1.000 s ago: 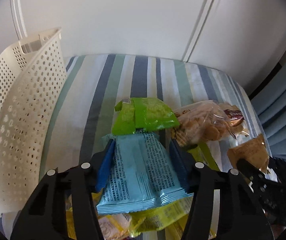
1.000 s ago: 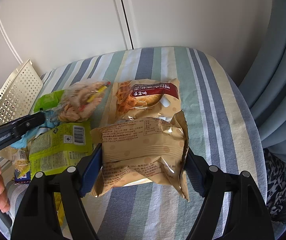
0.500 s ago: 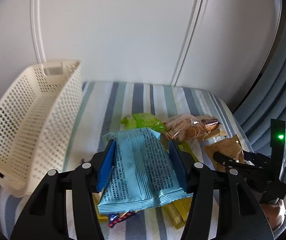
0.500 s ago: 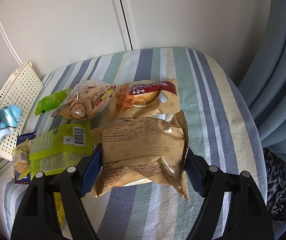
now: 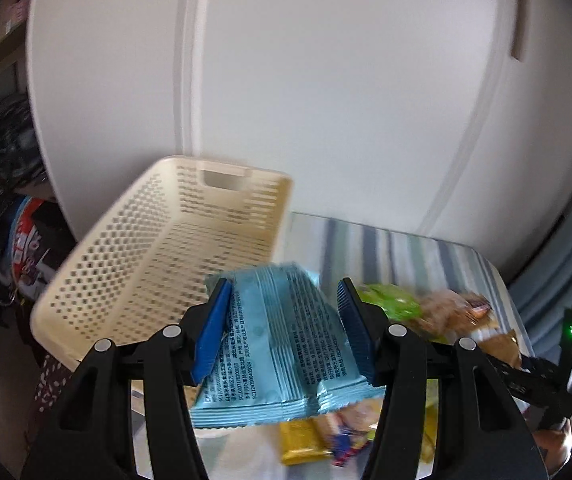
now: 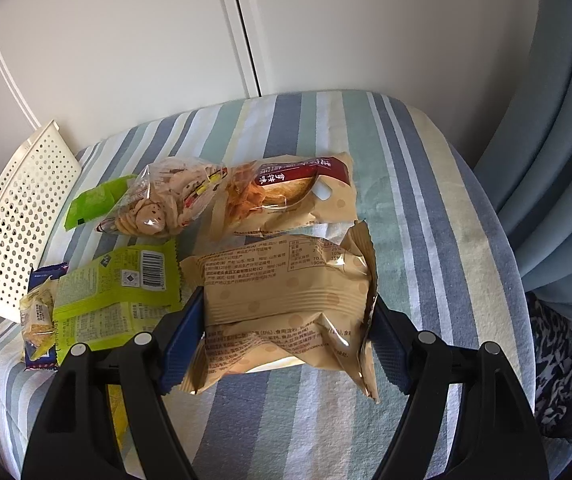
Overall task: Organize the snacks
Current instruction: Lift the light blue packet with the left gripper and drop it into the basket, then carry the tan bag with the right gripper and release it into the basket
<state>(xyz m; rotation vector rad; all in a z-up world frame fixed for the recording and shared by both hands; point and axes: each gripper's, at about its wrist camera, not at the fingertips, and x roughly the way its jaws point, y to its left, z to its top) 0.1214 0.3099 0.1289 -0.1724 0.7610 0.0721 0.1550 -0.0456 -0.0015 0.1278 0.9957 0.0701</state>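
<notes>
Snack packs are split between the two grippers, and the nearer to its goal is the pale blue packet (image 5: 282, 340) carried by the left gripper (image 5: 284, 332), whose jaws are closed narrowly on the packet's two long sides. The packet is lifted clear of the striped surface (image 6: 425, 208), its long axis running forward along the fingers, its crimped end hanging back toward the camera. The cream perforated basket (image 5: 158, 256) lies ahead and to the left of those jaws, its open mouth tilted toward them, so the coming move looks like a short swing forward and left until the packet is over the opening. That view is blurred, so how close the packet's tip is to the basket rim cannot be told. The right gripper (image 6: 286, 332) is well away from the basket: its jaws pinch the tan packet (image 6: 286, 304) across its width, low over the surface. Between it and the basket lie the yellow-green packet (image 6: 118, 296), a clear bag of biscuits (image 6: 158, 208) and a tan-and-red bag (image 6: 286, 196), which that arm would have to cross.
</notes>
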